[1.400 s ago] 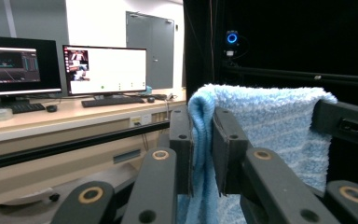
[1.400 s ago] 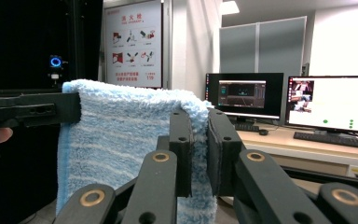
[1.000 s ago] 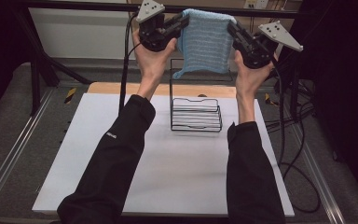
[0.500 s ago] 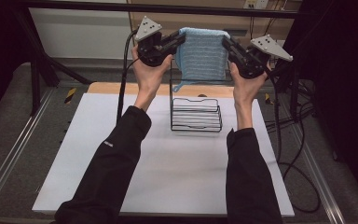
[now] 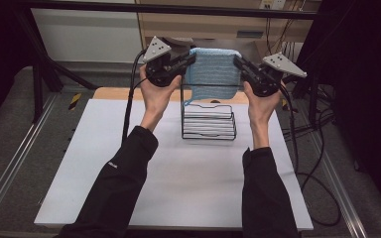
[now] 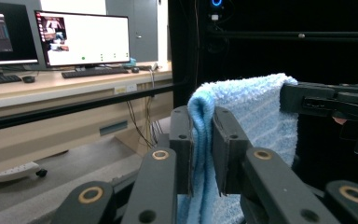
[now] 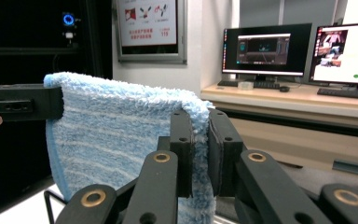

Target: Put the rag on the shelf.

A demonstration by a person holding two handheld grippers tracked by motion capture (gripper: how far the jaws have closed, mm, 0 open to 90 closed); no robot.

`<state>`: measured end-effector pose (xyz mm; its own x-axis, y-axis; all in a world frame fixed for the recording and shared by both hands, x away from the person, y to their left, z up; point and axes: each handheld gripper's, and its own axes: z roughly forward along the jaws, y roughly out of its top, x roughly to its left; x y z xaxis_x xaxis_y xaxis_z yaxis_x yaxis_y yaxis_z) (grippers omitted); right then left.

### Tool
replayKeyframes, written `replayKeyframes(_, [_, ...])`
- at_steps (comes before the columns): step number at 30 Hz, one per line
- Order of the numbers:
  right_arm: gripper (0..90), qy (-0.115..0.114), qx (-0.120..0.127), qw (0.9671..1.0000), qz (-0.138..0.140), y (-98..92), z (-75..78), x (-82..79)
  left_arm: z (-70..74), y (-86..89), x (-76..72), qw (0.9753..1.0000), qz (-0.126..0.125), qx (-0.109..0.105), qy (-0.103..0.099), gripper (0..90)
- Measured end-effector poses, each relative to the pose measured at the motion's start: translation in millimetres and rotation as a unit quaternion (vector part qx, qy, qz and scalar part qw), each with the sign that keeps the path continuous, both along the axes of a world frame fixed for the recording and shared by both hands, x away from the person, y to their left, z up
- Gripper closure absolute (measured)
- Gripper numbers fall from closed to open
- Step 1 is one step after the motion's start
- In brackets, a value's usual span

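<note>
Stretching from the frame's bottom edge, two sleeved arms cross the white tabletop (image 5: 178,188) to the wire rack (image 5: 209,121) at centre. Above it, left tongs (image 5: 191,59) and right tongs (image 5: 238,62), each clamped on a top corner, hold the blue towel (image 5: 213,74) spread, probably for draping. Since earlier, the towel hangs slightly lower, nearer the rack.

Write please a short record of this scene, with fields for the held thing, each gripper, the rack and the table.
held thing: blue towel, stretched between both grippers, hanging above the rack
left gripper: shut on the towel's one upper corner
right gripper: shut on the other upper corner
wire rack: black, standing on the table, below the towel
table: white top; the person's forearms reach over it
</note>
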<state>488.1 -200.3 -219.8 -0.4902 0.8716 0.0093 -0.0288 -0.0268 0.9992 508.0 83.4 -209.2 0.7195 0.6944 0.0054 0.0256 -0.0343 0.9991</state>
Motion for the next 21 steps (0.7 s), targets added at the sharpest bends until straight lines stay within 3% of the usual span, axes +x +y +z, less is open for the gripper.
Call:
replayKeyframes(5, [82.0, 0.015, -0.006, 0.9998, 0.008, -1.2, -8.2, -2.8, -10.0, 1.6, -2.6, 0.9999, -0.006, 0.004, 0.007, 79.2])
replayKeyframes(16, [81.6, 0.026, -0.015, 0.9994, 0.021, -2.9, -15.1, -10.8, -20.6, 5.1, -8.3, 0.9997, -0.019, 0.010, 0.012, 79.1])
replayKeyframes(21, [81.4, 0.027, -0.017, 0.9991, 0.027, -5.2, -18.6, -16.5, -23.3, 4.4, -12.8, 0.9995, -0.020, 0.025, 0.008, 78.9])
